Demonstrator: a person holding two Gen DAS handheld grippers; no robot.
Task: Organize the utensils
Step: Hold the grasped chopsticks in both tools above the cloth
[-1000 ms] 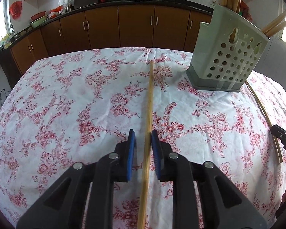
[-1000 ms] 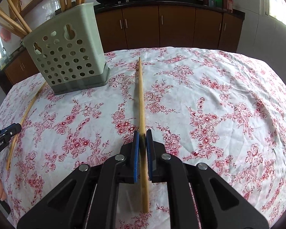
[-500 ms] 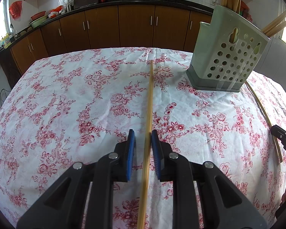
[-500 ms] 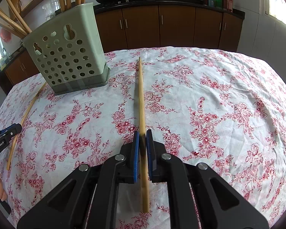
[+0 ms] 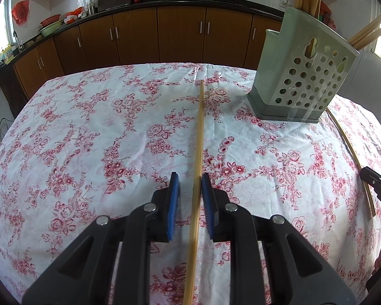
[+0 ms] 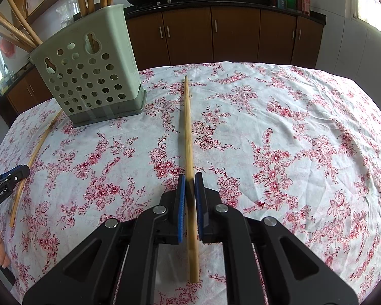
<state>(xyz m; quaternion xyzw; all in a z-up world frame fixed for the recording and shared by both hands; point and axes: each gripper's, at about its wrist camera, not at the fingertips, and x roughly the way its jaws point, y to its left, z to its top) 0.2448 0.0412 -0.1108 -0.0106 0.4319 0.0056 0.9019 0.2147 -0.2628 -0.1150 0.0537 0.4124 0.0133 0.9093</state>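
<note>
A pale green perforated utensil holder (image 5: 303,81) stands on the floral tablecloth with several bamboo chopsticks in it; it also shows in the right wrist view (image 6: 89,76). My left gripper (image 5: 189,180) is open, its blue pads either side of a bamboo chopstick (image 5: 199,132) that lies on the cloth, with a gap to each. My right gripper (image 6: 189,180) is shut on another bamboo chopstick (image 6: 188,127), which points forward over the cloth. The chopstick under the left gripper also shows at the left of the right wrist view (image 6: 35,152).
The table is covered by a white cloth with red flowers (image 5: 89,139). Brown kitchen cabinets (image 5: 180,35) and a dark counter with woks run behind the table. The right gripper's tip (image 5: 376,185) shows at the right edge of the left view.
</note>
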